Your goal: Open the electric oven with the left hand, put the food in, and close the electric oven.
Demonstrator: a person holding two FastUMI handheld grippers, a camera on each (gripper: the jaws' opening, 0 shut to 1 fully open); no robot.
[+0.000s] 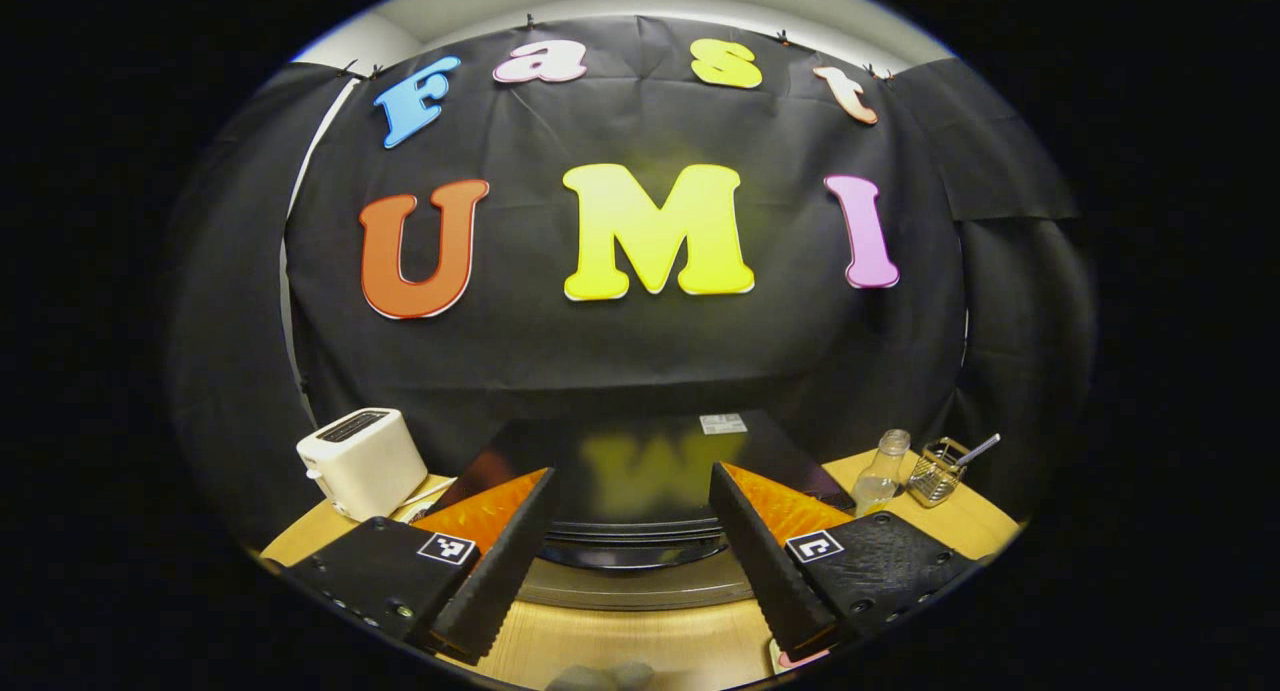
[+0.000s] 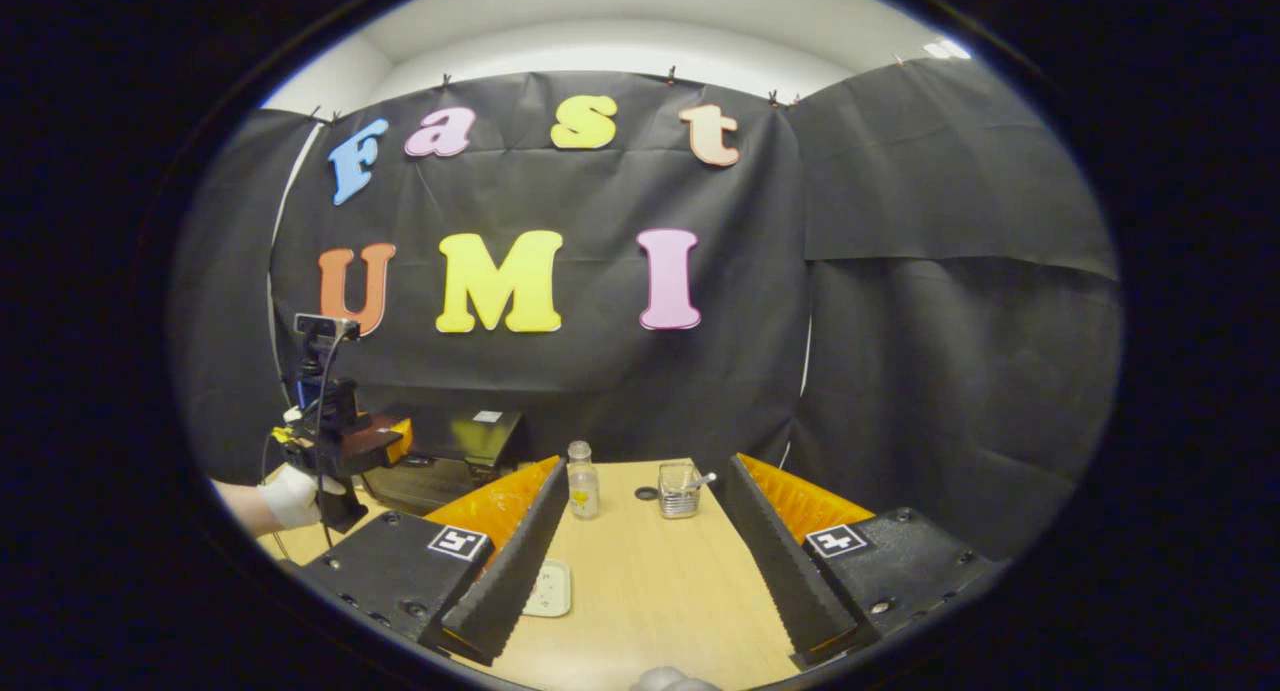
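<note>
Two hand-held grippers were in play over a pale wooden counter point(image 2: 640, 581). The left hand-held gripper point(image 1: 632, 551) had its fingers spread wide apart with nothing between them, hovering just in front of the black electric oven point(image 1: 640, 471), whose glossy top mirrored the wall behind it. A curved dark rim and a silvery band showed at the oven's front between the fingers (whether the door was open could not be told from there). A cream-coloured toaster point(image 1: 362, 461) stood to the left of the oven. To its right stood a clear glass bottle point(image 1: 880, 476) and, near it, a small wire basket point(image 1: 935, 471) with a utensil handle sticking out.

The right hand-held gripper point(image 2: 640, 561) was likewise open and empty, held above the bare counter. In the right gripper view the bottle and basket stood ahead, between its fingers, and a small pale dish point(image 2: 548, 588) lay beside its left finger. Farther left, a white-gloved hand point(image 2: 292, 496) held the other gripper in front of the oven.
</note>
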